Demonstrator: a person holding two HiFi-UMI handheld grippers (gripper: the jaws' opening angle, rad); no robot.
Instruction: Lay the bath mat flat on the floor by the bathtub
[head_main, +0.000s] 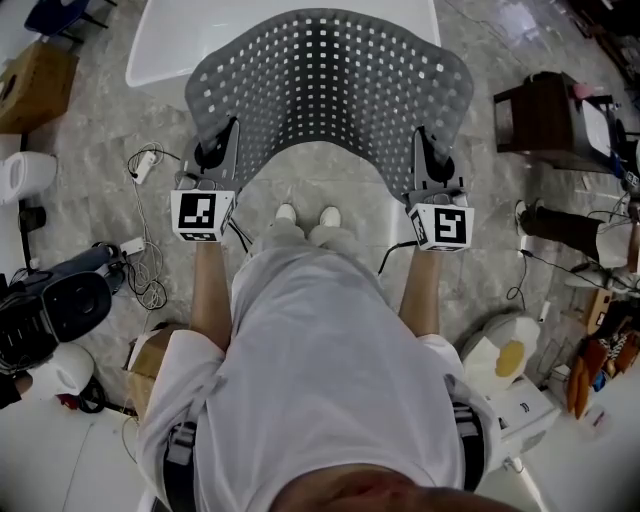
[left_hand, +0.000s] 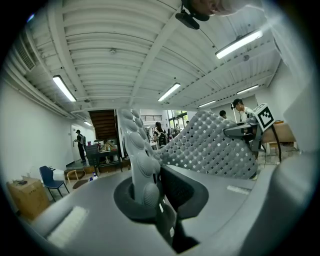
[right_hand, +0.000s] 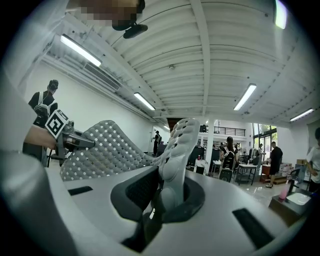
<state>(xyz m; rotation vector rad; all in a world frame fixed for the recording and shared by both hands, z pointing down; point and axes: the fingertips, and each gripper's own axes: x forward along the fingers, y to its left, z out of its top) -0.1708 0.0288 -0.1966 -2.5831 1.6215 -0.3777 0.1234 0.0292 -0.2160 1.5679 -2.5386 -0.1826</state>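
Note:
A grey perforated bath mat hangs spread out in front of me, above the marble floor and partly over the white bathtub at the top of the head view. My left gripper is shut on the mat's near left corner. My right gripper is shut on its near right corner. In the left gripper view the knobbly mat edge stands upright between the jaws of the left gripper. The right gripper view shows the same, with the mat edge pinched in the right gripper. The mat sags between the two.
My shoes stand on the floor just under the mat's near edge. Cables and a power strip lie at the left, beside a black device and a cardboard box. A dark cabinet and a white appliance stand at the right.

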